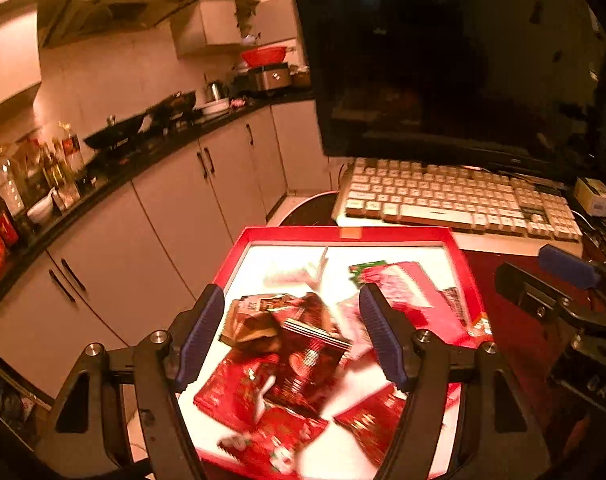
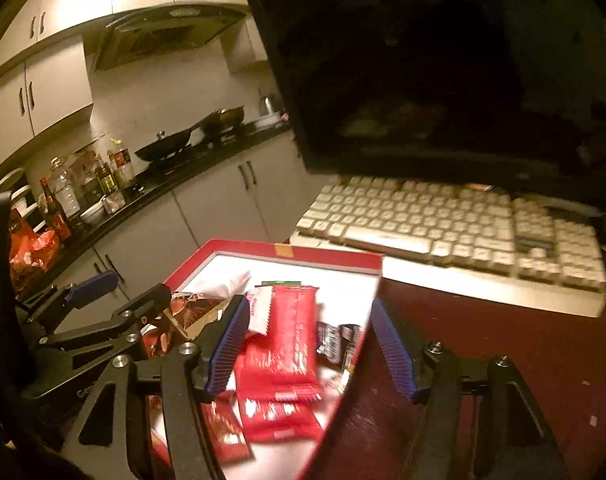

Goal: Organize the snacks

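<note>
Left wrist view shows the left gripper [image 1: 291, 332] with jaws apart over loose snack packets [image 1: 303, 356] in the red tray [image 1: 343, 234], the right gripper [image 2: 309, 344] likewise apart; judged step: selecting a packet, requiring descent and closure.

You are in a home kitchen that doubles as a desk corner. Off to the left of your jaws runs a dark counter [image 1: 151, 152] with pale cabinet doors [image 1: 183, 200] below it, a wok [image 2: 163, 146] on the stove, and a range hood [image 1: 119, 8] above. Bottles [image 2: 67, 192] of oil and sauce crowd the near end. Ahead of your jaws, a keyboard [image 1: 455, 200] and a dark monitor [image 1: 443, 60] sit on a reddish table [image 2: 483, 340].
</note>
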`<move>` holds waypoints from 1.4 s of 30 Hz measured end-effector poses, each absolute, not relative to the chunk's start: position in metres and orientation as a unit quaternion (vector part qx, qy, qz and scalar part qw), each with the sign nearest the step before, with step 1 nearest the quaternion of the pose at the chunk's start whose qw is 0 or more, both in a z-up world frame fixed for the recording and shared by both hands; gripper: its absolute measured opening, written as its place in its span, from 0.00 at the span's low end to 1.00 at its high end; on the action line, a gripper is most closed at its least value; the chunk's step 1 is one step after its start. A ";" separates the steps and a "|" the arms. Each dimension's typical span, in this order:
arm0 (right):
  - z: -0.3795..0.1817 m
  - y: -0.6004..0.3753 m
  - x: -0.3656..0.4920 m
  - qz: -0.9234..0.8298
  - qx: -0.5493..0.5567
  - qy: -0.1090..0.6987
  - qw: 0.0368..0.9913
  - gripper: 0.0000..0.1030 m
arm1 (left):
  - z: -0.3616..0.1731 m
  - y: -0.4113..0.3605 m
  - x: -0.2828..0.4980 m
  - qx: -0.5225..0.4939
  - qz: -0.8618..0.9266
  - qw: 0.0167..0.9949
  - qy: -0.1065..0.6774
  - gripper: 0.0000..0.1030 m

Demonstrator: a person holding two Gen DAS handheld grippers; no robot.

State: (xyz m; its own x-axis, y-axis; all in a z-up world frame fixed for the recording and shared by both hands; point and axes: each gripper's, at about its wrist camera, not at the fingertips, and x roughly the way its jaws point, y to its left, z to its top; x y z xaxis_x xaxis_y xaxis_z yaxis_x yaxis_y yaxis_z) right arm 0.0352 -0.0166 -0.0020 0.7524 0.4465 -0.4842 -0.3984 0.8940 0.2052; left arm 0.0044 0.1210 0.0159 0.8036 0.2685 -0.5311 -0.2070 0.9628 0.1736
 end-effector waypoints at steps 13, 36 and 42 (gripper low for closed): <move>0.032 -0.069 -0.071 0.163 0.021 0.192 0.968 0.76 | 0.040 0.079 -0.061 0.063 0.093 0.962 0.249 0.71; 0.037 -0.062 -0.172 0.146 0.047 0.171 0.973 0.84 | 0.048 0.105 -0.139 0.071 0.099 0.969 0.217 0.80; 0.039 -0.043 -0.177 0.158 0.027 0.170 0.972 0.84 | 0.047 0.121 -0.144 0.066 0.118 0.966 0.220 0.80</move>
State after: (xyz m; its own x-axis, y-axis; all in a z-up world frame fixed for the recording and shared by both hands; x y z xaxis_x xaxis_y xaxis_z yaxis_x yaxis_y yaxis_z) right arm -0.1774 -0.0429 0.0389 0.8925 0.3159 -0.3218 -0.2978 0.9488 0.1054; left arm -0.1439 0.1211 0.0470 0.8754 0.2576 -0.4090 -0.1992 0.9632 0.1802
